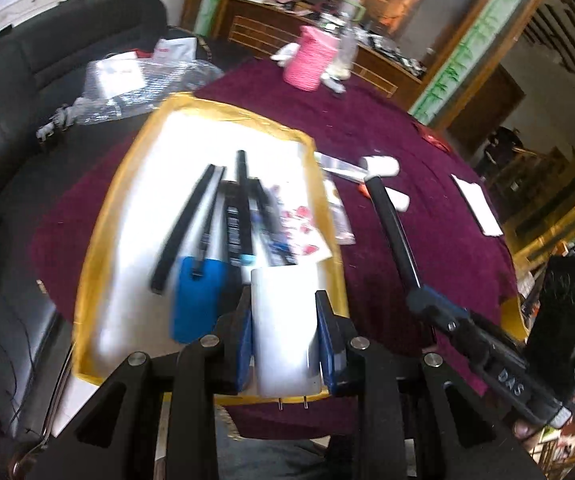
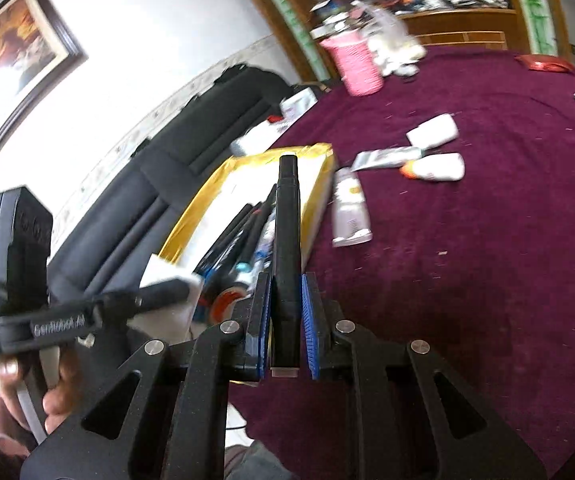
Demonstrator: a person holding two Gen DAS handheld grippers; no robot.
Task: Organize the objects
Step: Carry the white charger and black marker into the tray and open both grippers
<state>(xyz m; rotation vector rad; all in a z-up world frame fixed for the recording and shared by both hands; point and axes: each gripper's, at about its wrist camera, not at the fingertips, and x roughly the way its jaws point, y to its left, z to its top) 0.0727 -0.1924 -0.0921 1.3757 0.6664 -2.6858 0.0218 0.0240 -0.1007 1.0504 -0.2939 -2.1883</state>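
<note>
The right gripper (image 2: 283, 320) pinches a black marker (image 2: 287, 240) lengthwise, tip aimed at the yellow-rimmed tray (image 2: 191, 224) in mid-frame. The left gripper (image 1: 285, 332), fingers clamped on a white charger block (image 1: 285, 320), hangs nearer, over the tray's near edge.

Round surface (image 2: 487, 260) covered in maroon cloth. Black leather sofa (image 1: 27, 80) against white wall (image 2: 135, 40) bearing framed picture (image 2: 15, 40). Cluttered wooden sideboard (image 1: 307, 28) behind. Bright daylight.

Yellow-rimmed white tray (image 1: 99, 216), maroon tablecloth (image 1: 427, 216), pink ribbed cup (image 1: 308, 58), blue-padded black tongs (image 1: 285, 334)
</note>
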